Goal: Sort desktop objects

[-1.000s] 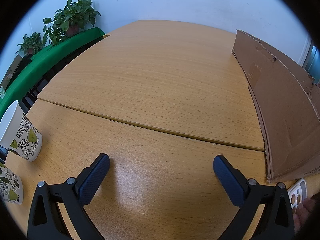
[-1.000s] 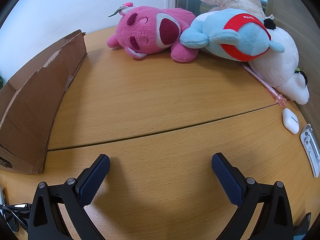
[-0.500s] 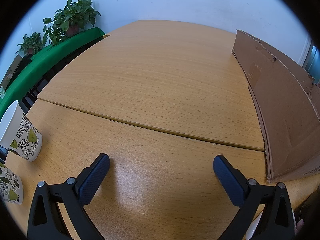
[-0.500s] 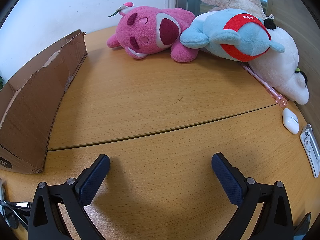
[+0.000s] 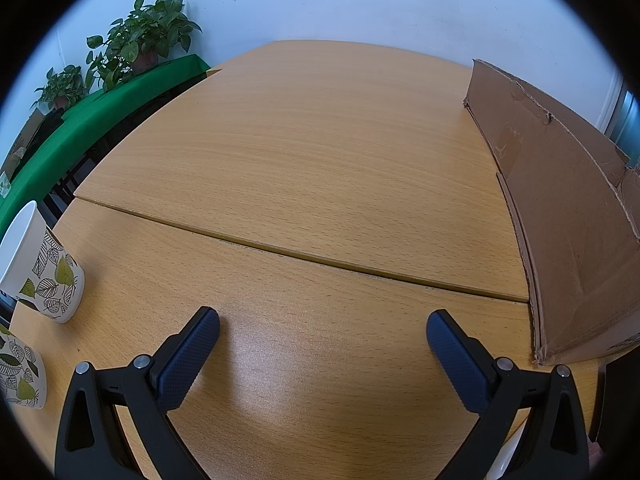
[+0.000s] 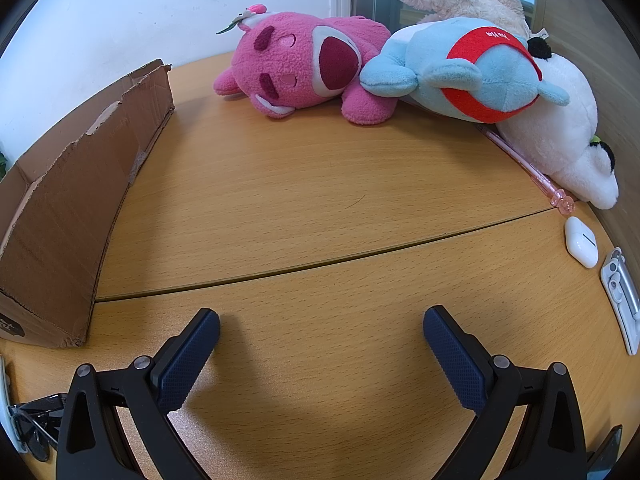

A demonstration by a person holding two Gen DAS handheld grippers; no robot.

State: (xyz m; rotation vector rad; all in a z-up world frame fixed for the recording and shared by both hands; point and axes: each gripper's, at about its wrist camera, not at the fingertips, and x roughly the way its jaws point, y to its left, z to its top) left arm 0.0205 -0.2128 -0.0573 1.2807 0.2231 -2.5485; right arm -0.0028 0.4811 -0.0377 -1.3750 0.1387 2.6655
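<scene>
My left gripper (image 5: 322, 334) hovers open over bare wooden table, nothing between its fingers. Two leaf-patterned paper cups (image 5: 40, 270) (image 5: 18, 372) stand at its far left. A brown cardboard box (image 5: 568, 216) lies to its right. My right gripper (image 6: 320, 330) is also open and holds nothing. Beyond it lie a pink plush toy (image 6: 296, 64), a blue and red plush (image 6: 472, 68) and a white plush (image 6: 560, 128). A pink pen (image 6: 528, 168), a white earbud case (image 6: 581, 241) and a silver clip-like object (image 6: 622, 296) rest at the right.
The cardboard box (image 6: 80, 184) stands left of the right gripper. Dark glasses (image 6: 32, 420) lie at the bottom left corner. A green-covered side table (image 5: 92, 116) with potted plants (image 5: 140, 44) stands beyond the table's left edge. A seam (image 5: 300, 256) crosses the tabletop.
In the left wrist view, the white object and hand at the bottom right corner have gone, replaced by a dark shape. Both grippers have stayed still.
</scene>
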